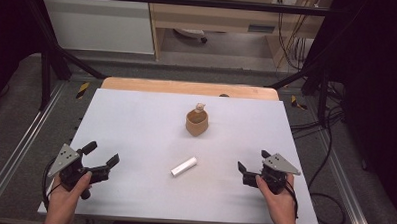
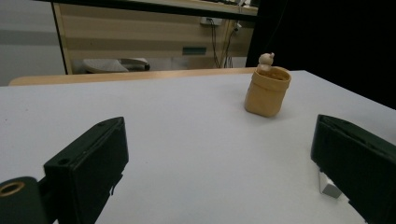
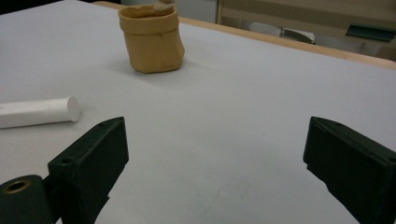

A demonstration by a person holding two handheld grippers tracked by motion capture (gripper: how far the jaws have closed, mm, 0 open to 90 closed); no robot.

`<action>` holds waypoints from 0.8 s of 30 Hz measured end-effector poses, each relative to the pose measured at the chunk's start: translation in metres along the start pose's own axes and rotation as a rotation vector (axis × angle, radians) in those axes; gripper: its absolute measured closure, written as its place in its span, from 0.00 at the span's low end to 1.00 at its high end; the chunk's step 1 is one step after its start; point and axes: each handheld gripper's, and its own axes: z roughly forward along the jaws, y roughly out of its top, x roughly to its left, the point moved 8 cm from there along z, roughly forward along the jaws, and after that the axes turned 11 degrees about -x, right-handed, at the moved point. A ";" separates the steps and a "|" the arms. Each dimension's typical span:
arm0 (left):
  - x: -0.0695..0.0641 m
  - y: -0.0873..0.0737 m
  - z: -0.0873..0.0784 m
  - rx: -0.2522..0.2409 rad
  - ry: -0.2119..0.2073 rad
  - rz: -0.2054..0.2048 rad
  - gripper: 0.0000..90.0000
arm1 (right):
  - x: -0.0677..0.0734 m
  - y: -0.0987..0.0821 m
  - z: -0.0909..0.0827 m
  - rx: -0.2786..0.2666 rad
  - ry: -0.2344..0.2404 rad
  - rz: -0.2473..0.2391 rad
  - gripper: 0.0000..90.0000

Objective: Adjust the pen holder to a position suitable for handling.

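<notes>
While tongs (image 1: 104, 155) gape, tube (image 1: 183, 166) between

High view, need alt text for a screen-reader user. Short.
A person's two hands hold open two-jaw grippers, the left gripper and right gripper, low at the near corners of a white table. Between them lies a white cylinder; farther back stands a small tan pouch with a pale object poking out of its top.
</notes>
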 end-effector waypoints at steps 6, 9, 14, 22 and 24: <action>-0.003 -0.003 0.001 0.020 -0.006 -0.013 0.05 | 0.008 -0.004 0.003 0.044 0.018 -0.012 0.07; -0.006 -0.005 0.003 0.031 -0.017 -0.009 0.04 | 0.014 -0.005 0.005 0.071 0.026 -0.028 0.06; -0.012 -0.010 0.006 0.058 -0.035 -0.003 0.04 | 0.032 -0.008 0.012 0.106 0.070 -0.053 0.05; -0.015 -0.014 0.007 0.083 -0.041 0.005 0.04 | 0.063 -0.011 0.028 0.203 0.159 -0.053 0.16; -0.015 -0.014 0.007 0.087 -0.038 0.011 0.05 | 0.069 -0.014 0.034 0.231 0.205 -0.060 0.22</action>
